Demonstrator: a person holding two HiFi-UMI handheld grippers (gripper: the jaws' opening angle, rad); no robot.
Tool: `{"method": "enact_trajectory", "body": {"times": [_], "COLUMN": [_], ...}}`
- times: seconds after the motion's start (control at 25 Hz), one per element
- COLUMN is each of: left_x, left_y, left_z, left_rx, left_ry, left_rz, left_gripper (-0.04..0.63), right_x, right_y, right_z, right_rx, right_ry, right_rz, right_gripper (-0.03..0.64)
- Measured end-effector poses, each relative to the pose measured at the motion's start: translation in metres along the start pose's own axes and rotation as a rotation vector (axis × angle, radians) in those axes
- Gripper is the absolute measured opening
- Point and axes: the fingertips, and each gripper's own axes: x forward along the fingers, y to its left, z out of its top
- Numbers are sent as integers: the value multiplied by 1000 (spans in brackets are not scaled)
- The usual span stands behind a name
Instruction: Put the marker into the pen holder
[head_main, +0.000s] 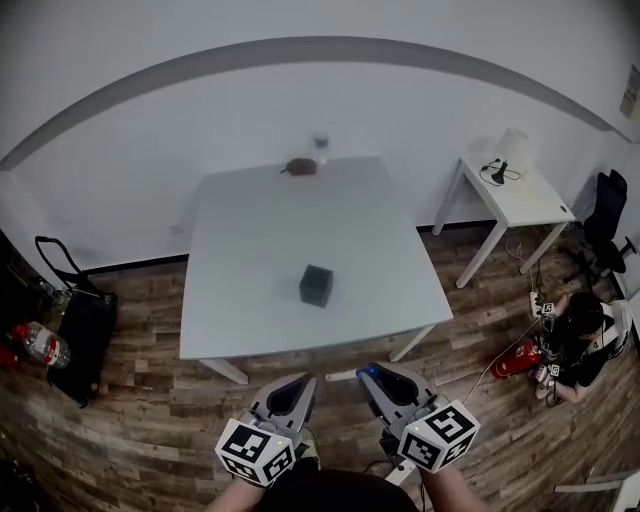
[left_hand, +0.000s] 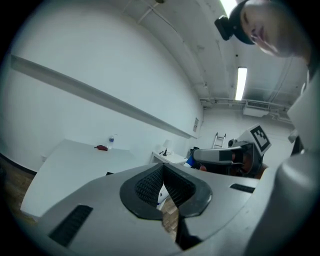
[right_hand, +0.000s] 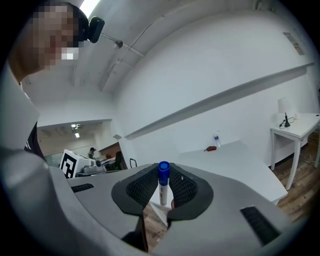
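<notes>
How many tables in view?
2. The large table straight ahead, carrying the pen holder; a small side table against the wall to its right.

The left tongs (left_hand: 163, 175) and the right tongs (right_hand: 163, 175) both have shells of smooth, matt grey plastic. Their black pads (right_hand: 142, 188) are finely ribbed and look rubbery, and each marker cube (head_main: 255, 452) is matt white with black printed squares. The marker (right_hand: 163, 190) looks like plastic, with a smooth white barrel and a slightly glossy blue cap, while the pen holder (head_main: 316, 285) is dark and matt, its material not clear. The counter (head_main: 300, 220) has a smooth, pale, matt top on white legs, and the floor (head_main: 140, 400) shows wood-grain planks with a faint sheen.
</notes>
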Motion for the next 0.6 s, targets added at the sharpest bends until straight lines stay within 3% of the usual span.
{"method": "enact_trajectory", "body": {"times": [0.28,0.6], "left_x": [28,52], "left_y": [49,82], "left_z": [22,27], "left_rx": [10,-16], "left_ry": [5,34], "left_rz": [-60,-77], "left_gripper": [6,8], "right_x": [58,101], "right_y": [-11,-44], "right_z": [17,26], "right_rx": [3,-19], "right_ry": [-19,-2], "right_rz": [-41,-99], "right_gripper": [71,71]}}
